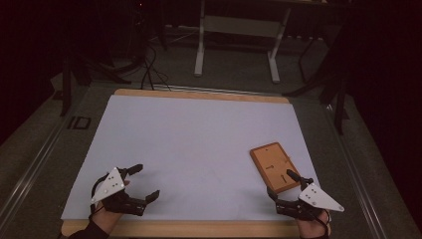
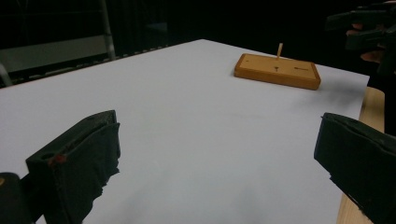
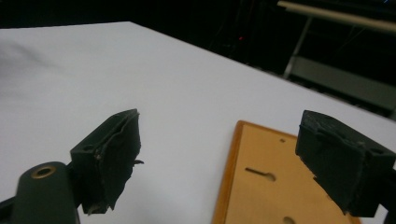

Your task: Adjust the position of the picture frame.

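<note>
Nearest us, our right hand-held gripper (image 1: 287, 185) hovers with jaws spread apart over the near end of a wooden board (image 1: 274, 166), which lies flat on the white sheet (image 1: 189, 144) toward the right of the tabletop (image 1: 199, 229). A thin peg (image 2: 279, 50) stands upright on that board. Well apart at the near left, our left hand-held gripper (image 1: 147, 181) also gapes wide with nothing between its jaws.

A wooden table (image 1: 199, 93), its bare edge showing at the near and far sides, carries a large white sheet (image 1: 194, 144) covering nearly its whole top, and on the sheet's near right part lies a flat wooden board (image 1: 272, 164) with a small upright peg (image 2: 279, 50).
</note>
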Tool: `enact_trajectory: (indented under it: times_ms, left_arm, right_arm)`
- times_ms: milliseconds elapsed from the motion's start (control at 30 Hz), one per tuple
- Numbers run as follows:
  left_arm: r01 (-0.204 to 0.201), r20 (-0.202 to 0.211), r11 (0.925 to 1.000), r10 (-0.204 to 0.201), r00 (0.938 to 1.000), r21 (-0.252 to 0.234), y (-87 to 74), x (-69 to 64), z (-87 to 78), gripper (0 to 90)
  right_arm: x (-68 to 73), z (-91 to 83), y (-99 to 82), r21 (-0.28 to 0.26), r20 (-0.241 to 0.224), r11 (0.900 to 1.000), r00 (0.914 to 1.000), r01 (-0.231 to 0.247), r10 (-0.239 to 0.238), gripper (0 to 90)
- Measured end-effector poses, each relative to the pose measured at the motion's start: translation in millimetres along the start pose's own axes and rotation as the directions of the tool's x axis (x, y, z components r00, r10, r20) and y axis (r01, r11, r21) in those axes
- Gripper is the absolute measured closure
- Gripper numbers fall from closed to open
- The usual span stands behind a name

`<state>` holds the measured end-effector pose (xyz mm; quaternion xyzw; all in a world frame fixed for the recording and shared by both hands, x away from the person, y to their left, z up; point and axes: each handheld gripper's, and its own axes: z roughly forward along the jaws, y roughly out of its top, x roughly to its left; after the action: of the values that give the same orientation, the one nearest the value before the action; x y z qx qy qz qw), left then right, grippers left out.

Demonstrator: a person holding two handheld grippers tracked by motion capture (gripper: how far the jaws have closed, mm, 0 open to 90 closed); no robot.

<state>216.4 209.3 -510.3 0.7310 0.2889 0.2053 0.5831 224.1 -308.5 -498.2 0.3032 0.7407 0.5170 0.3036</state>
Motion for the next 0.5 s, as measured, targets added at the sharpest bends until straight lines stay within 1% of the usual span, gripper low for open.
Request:
enact_trajectory:
  times_ms: [33,67,133,167,233,267,300,333,400,467,500]
  left_arm:
    - [0.003,0.002,1.0,-0.003,1.0,-0.004,0.0,0.0,0.1,0.7]
    - [0.007,0.005,1.0,-0.007,1.0,-0.006,0.0,0.0,0.2,0.7]
    - [0.004,0.005,1.0,-0.004,1.0,-0.002,0.2,-0.6,0.7,0.7]
    - [0.003,0.007,1.0,-0.003,1.0,-0.002,0.2,-1.0,1.1,0.7]
    - [0.003,0.007,1.0,-0.003,1.0,-0.002,0.2,-1.0,1.1,0.7]
    - [-0.004,0.013,1.0,0.004,0.9999,-0.001,0.4,-1.9,1.8,0.7]
    - [-0.004,0.016,1.0,0.004,0.9999,-0.002,0.4,-1.9,1.8,0.7]
    - [-0.002,0.018,1.0,0.002,0.9998,-0.003,0.5,-1.9,1.9,0.7]
    - [-0.002,0.019,1.0,0.002,0.9998,-0.003,0.5,-1.9,1.9,0.7]
    - [-0.001,0.019,1.0,0.001,0.9998,-0.004,0.5,-2.0,1.7,0.7]
    - [-0.001,0.019,1.0,0.001,0.9998,-0.004,0.5,-2.1,1.8,0.7]
  right_arm:
    - [-0.2,0.3,0.2,0.014,0.004,0.9999,1.0,-0.005,0.004,13.8]
    - [0.2,0.1,0.4,0.024,0.018,0.9997,0.9998,0.0,-0.001,13.9]
    - [1.6,-0.3,0.9,0.032,0.025,0.9994,0.9996,0.012,-0.013,13.9]
    - [2.6,-1.0,1.3,0.025,0.015,0.9995,0.9997,0.018,-0.019,13.7]
    - [3.8,-1.1,1.9,0.023,0.013,0.9994,0.9996,0.026,-0.026,13.7]
    - [6.0,-1.4,3.2,0.016,0.012,0.9991,0.9992,0.038,-0.038,11.0]
    - [6.5,-1.6,4.3,0.014,0.006,0.9992,0.9992,0.038,-0.038,10.9]
    - [7.5,-2.2,5.8,0.011,0.015,0.9991,0.9991,0.04,-0.041,10.9]
    - [8.5,-4.2,10.2,-0.008,0.007,0.9996,0.9996,0.026,-0.026,10.8]
    - [10.0,-6.2,15.8,-0.012,0.035,0.9986,0.9981,0.051,-0.051,10.9]
    - [9.7,-6.9,18.7,-0.017,0.03,0.9984,0.9981,0.055,-0.054,10.9]
